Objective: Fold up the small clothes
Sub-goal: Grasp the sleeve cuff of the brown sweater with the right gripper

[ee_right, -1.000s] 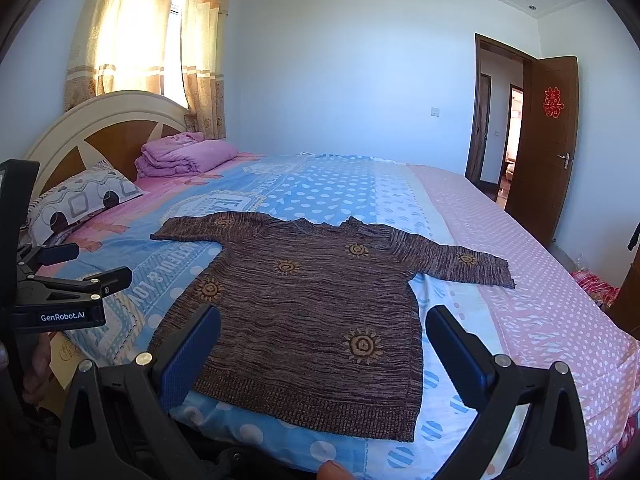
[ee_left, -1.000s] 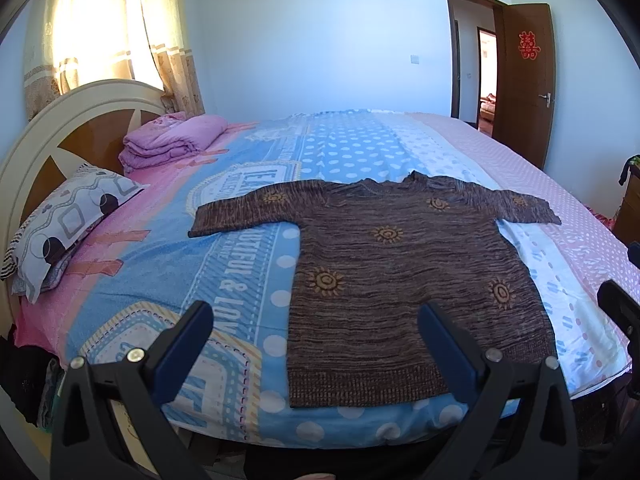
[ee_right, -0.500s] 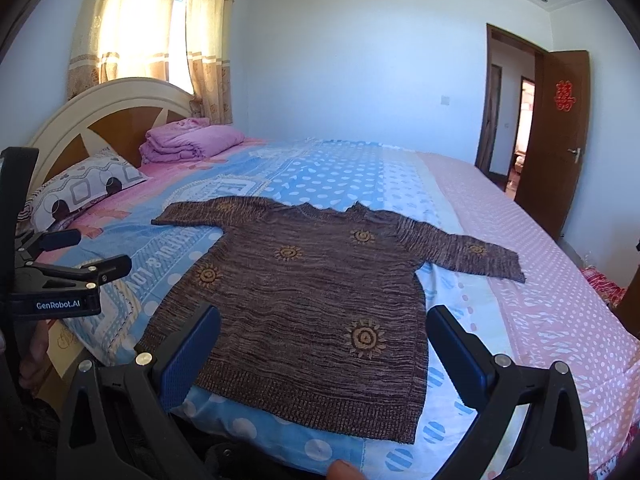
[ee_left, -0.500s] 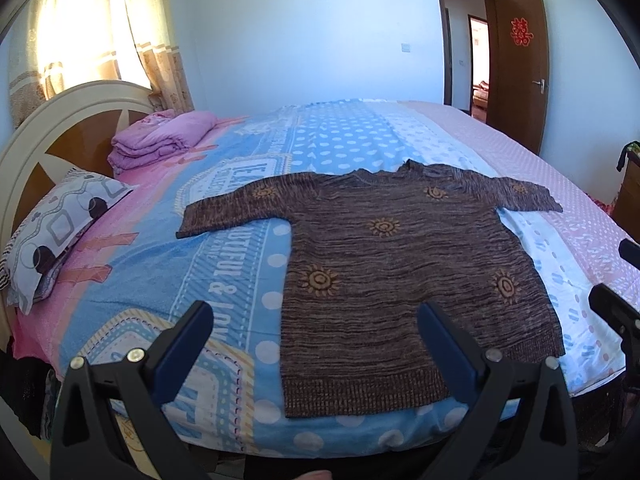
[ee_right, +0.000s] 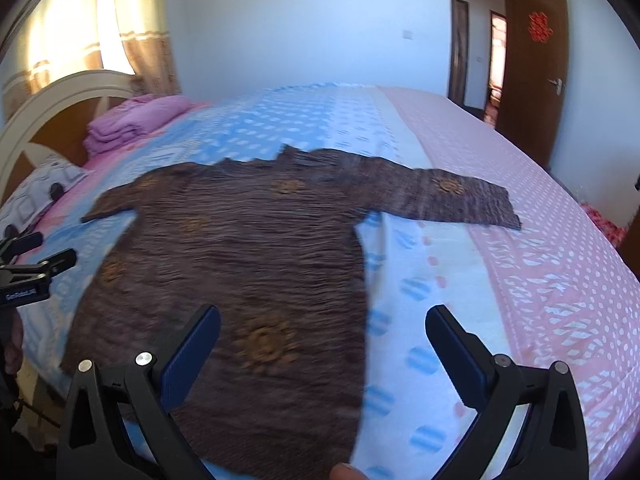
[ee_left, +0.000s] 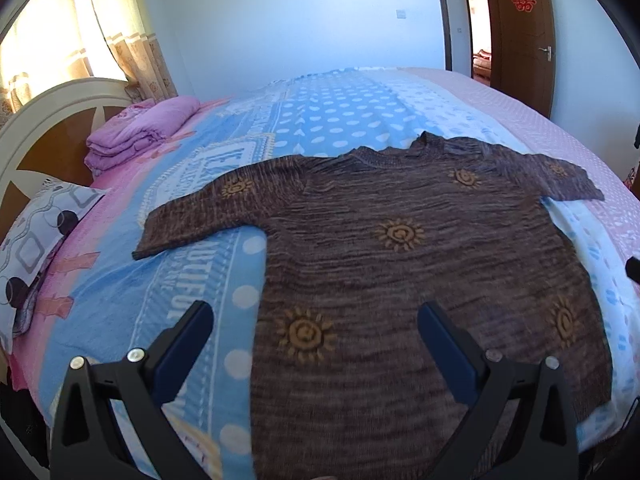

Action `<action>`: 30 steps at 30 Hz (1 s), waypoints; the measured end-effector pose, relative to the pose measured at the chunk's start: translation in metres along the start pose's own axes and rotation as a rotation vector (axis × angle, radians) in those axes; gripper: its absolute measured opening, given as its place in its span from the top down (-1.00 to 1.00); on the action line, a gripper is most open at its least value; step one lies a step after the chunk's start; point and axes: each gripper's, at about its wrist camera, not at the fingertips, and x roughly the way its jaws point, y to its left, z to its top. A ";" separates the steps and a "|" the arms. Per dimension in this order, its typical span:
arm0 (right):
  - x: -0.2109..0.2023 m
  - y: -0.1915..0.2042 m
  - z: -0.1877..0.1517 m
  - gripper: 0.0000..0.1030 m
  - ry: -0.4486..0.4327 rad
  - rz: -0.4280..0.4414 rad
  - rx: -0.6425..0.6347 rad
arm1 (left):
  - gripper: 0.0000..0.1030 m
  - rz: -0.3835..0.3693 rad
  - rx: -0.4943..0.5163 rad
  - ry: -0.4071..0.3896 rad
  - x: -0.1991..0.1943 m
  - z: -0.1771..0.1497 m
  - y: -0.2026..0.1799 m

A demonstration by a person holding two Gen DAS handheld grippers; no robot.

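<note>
I hold my left gripper (ee_left: pixel 314 332) low over the near part of the bed (ee_left: pixel 340 120), pointing forward, its two blue fingers (ee_left: pixel 182 354) spread wide with nothing between them. My right gripper (ee_right: pixel 323 338) is held the same way, low and level, its fingers (ee_right: pixel 454 354) wide apart and holding nothing. In the right view I can see the left gripper poking in at the left edge, and a fingertip (ee_right: pixel 344 472) at the bottom.

One brown sweater (ee_left: pixel 400 264) lies flat on the bed under both grippers, with both sleeves out to the sides. I can count six yellow sun shapes (ee_left: pixel 306 334) on it in the left view. Farther off, by the headboard (ee_left: pixel 36 136), there is one pile of folded purple cloth (ee_left: pixel 140 132) and one patterned pillow (ee_left: pixel 36 232). One brown door (ee_right: pixel 536 72) stands open at the far right
</note>
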 end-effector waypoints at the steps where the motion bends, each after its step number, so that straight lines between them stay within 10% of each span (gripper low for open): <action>1: 0.008 -0.010 0.005 -0.98 0.011 -0.010 0.022 | -1.00 0.000 -0.001 0.002 0.006 0.004 -0.001; 23: 0.116 -0.179 0.085 -0.78 0.108 -0.236 0.276 | -1.00 0.047 -0.033 0.098 0.127 0.052 -0.025; 30: 0.149 -0.231 0.094 -0.24 0.137 -0.241 0.409 | -1.00 0.024 -0.040 0.127 0.140 0.052 -0.030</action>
